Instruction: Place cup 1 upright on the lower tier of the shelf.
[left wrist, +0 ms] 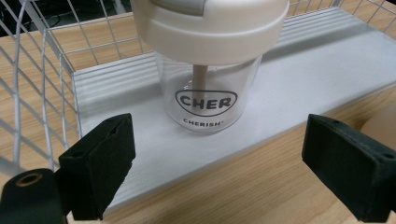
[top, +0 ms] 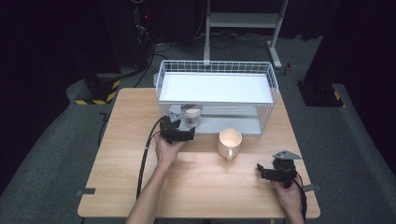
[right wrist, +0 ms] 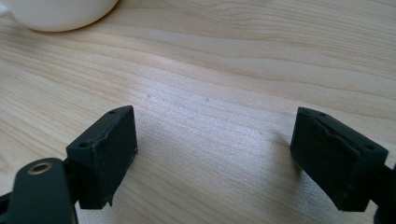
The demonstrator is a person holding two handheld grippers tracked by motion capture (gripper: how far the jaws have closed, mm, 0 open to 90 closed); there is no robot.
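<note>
Item: clear tumbler (left wrist: 205,93) with cream lid (left wrist: 210,28), printed "CHERISH", a straw or stem visible inside.
Location: standing upright on the lower shelf (left wrist: 299,88) of the white wire rack (top: 217,88), at its left end, far side of the counter (top: 201,182).
Left gripper (left wrist: 219,168): I have it just near of the tumbler, fingers (left wrist: 100,168) apart, nothing between them, not touching the cup.
Right gripper (right wrist: 224,158): resting low over the counter at near right, fingers (right wrist: 105,154) spread wide, empty.
Other stock: cream mug (top: 229,142) on the counter, between the two grippers, just in front of the rack.
Handling, my estimate: rigid, smooth wall, likely slippery; looks empty, so light; top-heavy under that broad lid and liable to tip.
Grip point: I would take the clear body below the lid, at about the logo, fingers on opposite sides.
Hazard: wire side panel (left wrist: 37,93) close at left; upper shelf overhead limits lift.
</note>
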